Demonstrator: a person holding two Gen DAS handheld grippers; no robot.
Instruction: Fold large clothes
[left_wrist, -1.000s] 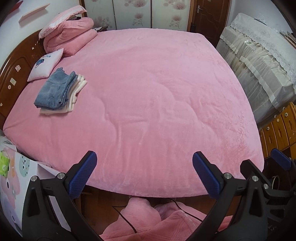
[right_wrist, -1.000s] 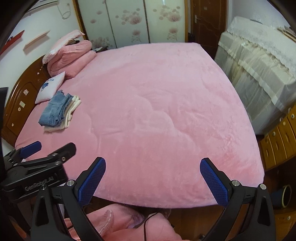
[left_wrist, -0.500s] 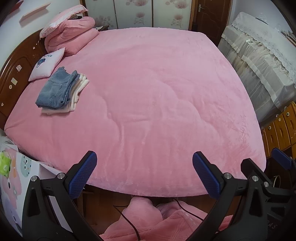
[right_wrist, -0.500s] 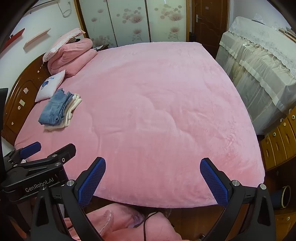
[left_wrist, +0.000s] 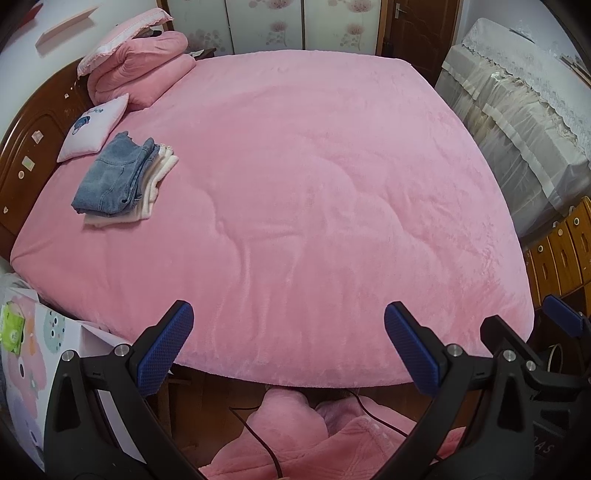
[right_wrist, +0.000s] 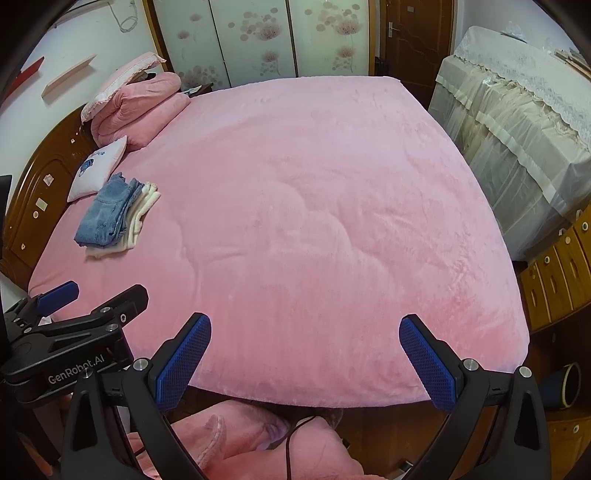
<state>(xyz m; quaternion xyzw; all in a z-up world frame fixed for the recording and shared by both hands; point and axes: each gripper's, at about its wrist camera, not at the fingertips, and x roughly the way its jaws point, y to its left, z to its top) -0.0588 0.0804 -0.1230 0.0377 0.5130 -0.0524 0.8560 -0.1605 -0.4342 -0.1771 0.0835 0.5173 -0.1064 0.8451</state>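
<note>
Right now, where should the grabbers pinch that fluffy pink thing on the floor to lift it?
Probably the raised hump of the pink garment nearest the bed, coming straight down from above. It lies crumpled below both open grippers, and that bunched fold sticks up enough to pinch.

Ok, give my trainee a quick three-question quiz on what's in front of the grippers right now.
1. True or false: the left gripper is shut on cloth.
2. What lies on top of the folded stack near the headboard?
3. Where is the unfolded pink garment: A on the bed, B on the floor below the bed's near edge, C in the right gripper?

Key: 1 false, both grippers are open and empty; 2 folded jeans; 3 B.
</note>
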